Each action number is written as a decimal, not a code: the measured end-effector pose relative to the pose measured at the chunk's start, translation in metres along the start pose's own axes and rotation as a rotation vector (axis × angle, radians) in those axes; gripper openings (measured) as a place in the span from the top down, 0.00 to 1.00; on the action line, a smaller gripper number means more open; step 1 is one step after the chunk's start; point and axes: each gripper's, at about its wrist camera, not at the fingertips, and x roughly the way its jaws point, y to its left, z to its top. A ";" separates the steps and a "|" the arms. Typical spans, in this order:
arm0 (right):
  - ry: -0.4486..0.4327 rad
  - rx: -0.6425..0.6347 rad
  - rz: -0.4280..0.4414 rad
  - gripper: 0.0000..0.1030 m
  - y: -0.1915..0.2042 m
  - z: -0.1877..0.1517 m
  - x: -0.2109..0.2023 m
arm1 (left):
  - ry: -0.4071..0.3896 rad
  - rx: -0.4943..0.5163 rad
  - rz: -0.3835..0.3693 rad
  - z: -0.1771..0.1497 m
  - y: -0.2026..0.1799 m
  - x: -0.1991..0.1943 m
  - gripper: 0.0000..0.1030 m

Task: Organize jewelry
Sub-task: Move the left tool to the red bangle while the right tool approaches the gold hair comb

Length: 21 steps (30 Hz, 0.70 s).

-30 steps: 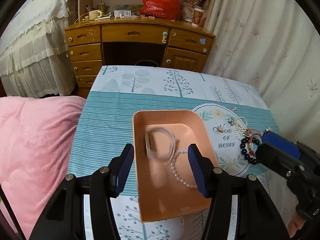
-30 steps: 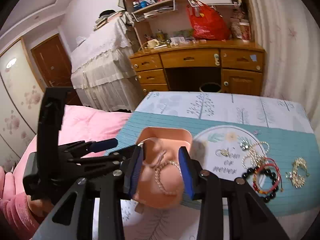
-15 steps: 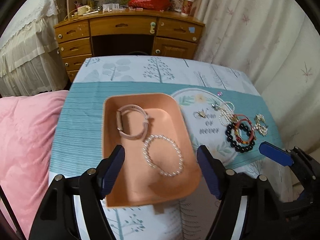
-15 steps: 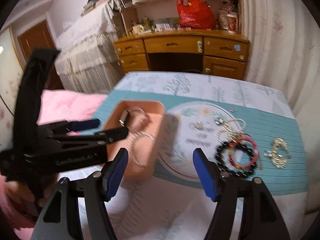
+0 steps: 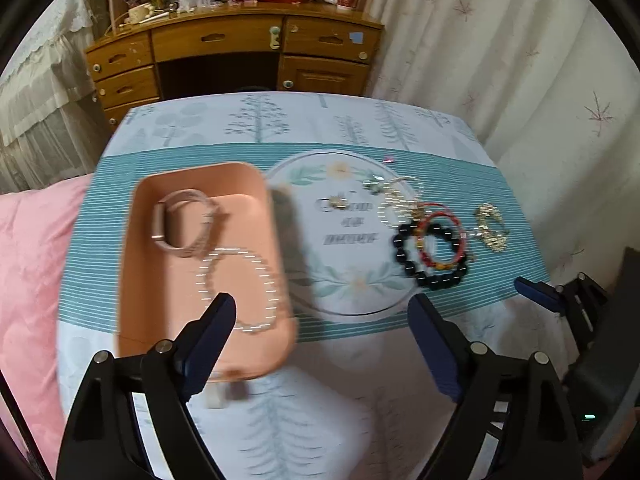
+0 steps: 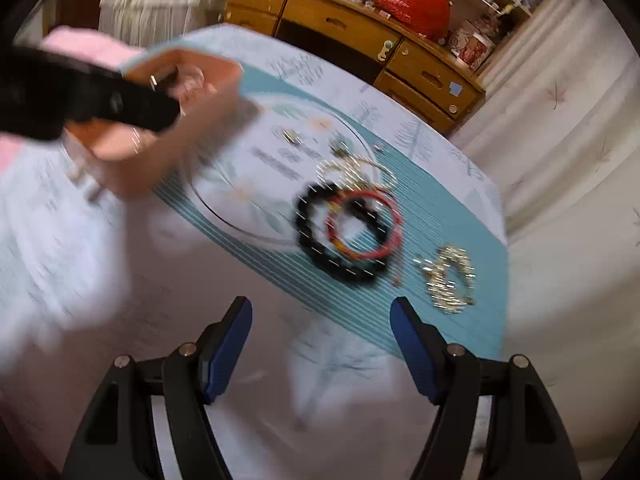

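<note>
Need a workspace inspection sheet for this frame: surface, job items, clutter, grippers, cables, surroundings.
Surface: table under a tree-print cloth.
Job's things: pink tray holds a watch and pearl bracelet; black bead bracelet, red bracelet and gold piece lie on the cloth.
Clutter: small white block by the tray.
Grippers: left gripper opening, right gripper open, both empty.
Cables: nothing seen.
Surroundings: desk, curtain, pink blanket.

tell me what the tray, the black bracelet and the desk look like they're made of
Tray: probably matte plastic, judging by its even peach colour, rounded corners and dull surface.
Black bracelet: round, glossy beads with small highlights; polished stone, glass or plastic, the look leaves it open.
Desk: wood or wood veneer with a slight sheen; warm brown with drawer fronts and scuffed pale patches.
</note>
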 end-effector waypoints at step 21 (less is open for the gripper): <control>-0.043 0.209 0.199 0.28 -0.141 -0.045 0.080 | -0.001 -0.030 0.092 0.030 -0.122 0.090 0.11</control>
